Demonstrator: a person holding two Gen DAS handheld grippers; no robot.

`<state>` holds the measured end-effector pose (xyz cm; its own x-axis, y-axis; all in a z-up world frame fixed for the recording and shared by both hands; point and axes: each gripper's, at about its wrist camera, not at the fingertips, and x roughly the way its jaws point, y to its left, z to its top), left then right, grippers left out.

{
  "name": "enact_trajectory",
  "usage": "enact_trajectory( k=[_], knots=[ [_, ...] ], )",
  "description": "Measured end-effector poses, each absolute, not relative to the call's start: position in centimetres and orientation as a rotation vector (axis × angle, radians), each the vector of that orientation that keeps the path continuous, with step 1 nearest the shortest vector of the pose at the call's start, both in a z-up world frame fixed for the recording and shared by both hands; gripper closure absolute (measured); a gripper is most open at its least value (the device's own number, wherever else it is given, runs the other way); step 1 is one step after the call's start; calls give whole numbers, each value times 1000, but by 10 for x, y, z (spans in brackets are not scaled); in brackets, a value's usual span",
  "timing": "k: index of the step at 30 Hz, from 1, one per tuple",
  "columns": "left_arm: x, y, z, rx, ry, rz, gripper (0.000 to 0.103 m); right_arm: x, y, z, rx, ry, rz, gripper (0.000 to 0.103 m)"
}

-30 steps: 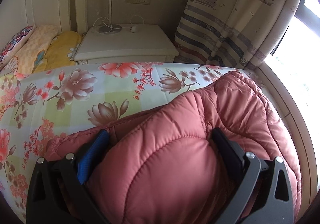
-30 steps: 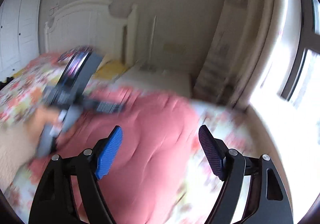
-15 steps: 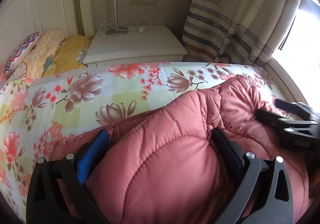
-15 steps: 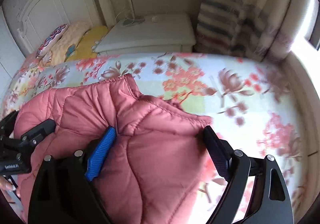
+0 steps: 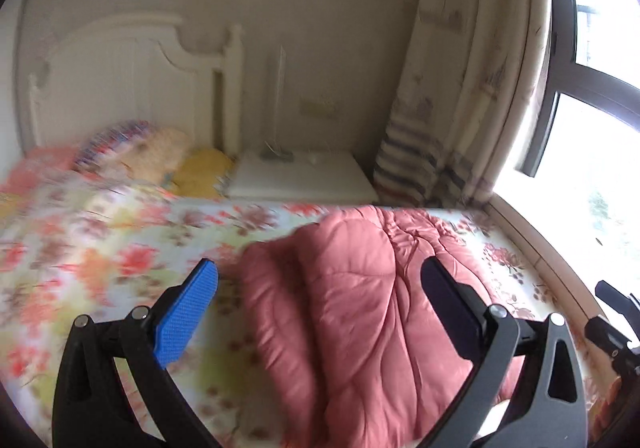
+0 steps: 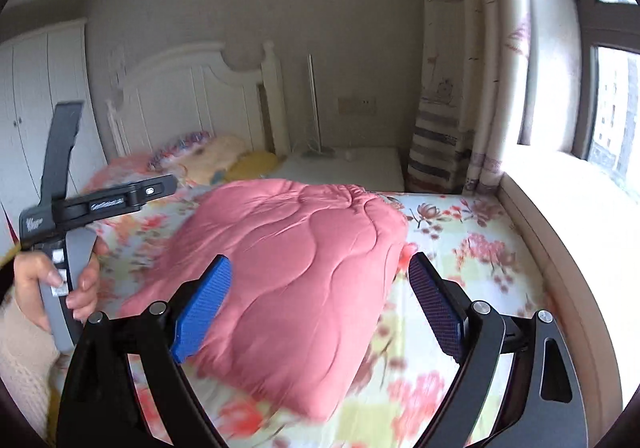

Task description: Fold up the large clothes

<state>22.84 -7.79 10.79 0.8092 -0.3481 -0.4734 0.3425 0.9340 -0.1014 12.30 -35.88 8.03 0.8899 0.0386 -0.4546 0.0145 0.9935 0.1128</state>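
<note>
Pink quilted jacket (image 6: 288, 272) lay folded into a puffy bundle on the bed (image 6: 460, 248), near its window side. The left gripper (image 5: 320, 302) hovered with jaws spread and nothing pinched. The right gripper (image 6: 320, 298) hung above the bundle, its jaws opening, nothing between them; the jacket sat below, untouched. Judging by that, the fold looked nearly done. To finish well, any last tuck should press down broadly, since the padded, slippery-looking shell would likely spring back. Stitched channels gave the jacket soft ridges. The floral sheet beneath looked thin and smooth.
</note>
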Motion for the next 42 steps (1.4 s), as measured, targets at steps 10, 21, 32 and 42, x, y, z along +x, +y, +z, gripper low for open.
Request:
enact_trajectory(
  k=[10, 21, 32, 42],
  knots=[
    [68, -36, 221, 45, 151, -288, 2, -8, -328, 160, 81, 222, -57, 17],
    [37, -49, 152, 78, 213, -235, 2, -27, -288, 132, 11, 222, -87, 17],
    [41, -42, 100, 78, 284, -179, 2, -8, -276, 72, 11, 331, -118, 17],
    [38, -44, 96, 89, 293, -190, 2, -10, -269, 68, -12, 333, -114, 17]
  ],
)
